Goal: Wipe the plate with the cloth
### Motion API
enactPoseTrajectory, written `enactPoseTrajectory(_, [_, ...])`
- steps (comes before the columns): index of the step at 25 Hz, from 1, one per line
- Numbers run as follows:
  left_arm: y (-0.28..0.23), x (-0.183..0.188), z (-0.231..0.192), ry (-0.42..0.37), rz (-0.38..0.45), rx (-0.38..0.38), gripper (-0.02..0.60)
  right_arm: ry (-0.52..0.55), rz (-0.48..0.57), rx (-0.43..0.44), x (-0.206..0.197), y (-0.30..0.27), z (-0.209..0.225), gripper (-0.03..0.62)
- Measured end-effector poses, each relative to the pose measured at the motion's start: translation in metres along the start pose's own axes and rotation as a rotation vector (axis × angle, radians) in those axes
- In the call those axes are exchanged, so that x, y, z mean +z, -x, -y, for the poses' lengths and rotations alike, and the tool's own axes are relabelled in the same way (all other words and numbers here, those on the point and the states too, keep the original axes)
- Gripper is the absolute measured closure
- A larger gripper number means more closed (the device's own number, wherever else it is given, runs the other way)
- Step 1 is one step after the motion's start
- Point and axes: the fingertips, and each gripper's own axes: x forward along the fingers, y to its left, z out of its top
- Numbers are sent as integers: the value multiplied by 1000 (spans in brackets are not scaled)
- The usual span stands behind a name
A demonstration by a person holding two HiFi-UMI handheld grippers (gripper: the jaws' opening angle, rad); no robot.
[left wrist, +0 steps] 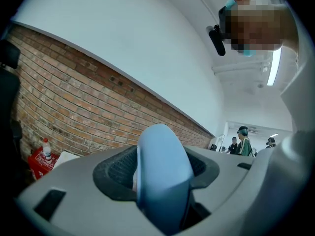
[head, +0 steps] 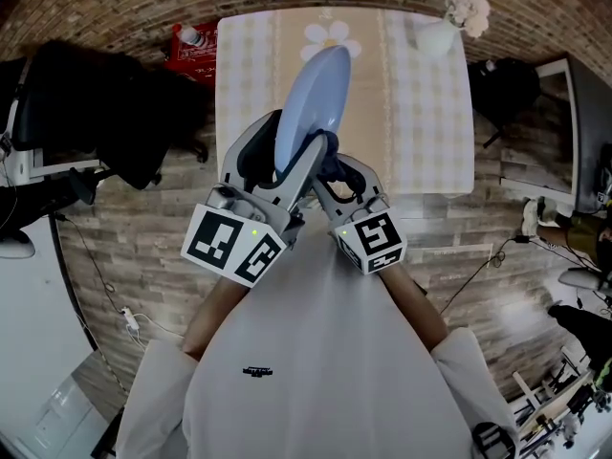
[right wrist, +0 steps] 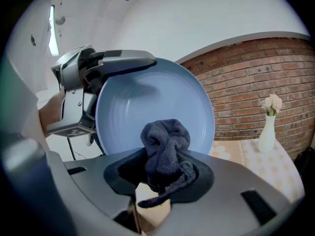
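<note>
The lower part of the plate (right wrist: 147,100) is hidden behind the cloth (right wrist: 166,146).

I count one plate (head: 311,98). One cloth (right wrist: 165,146). Two grippers under my hands: left gripper (head: 287,149), right gripper (head: 330,167). Two marker cubes: left cube (head: 234,242), right cube (head: 373,242). One table (head: 430,122). On it one vase (head: 435,36), one daisy-shaped mat (head: 333,34). One red crate (head: 180,63) with one bottle (head: 191,34). Far back in left gripper view, two people sure: person in green (left wrist: 243,142), second person (left wrist: 232,144); possibly third, too small to tell.
</note>
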Motion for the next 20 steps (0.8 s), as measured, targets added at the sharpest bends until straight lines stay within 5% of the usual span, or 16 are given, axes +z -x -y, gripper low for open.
enactPoseTrajectory(20, [9,-2,-16,52,-2,-3,334,101,189,188,55,8,-49,436])
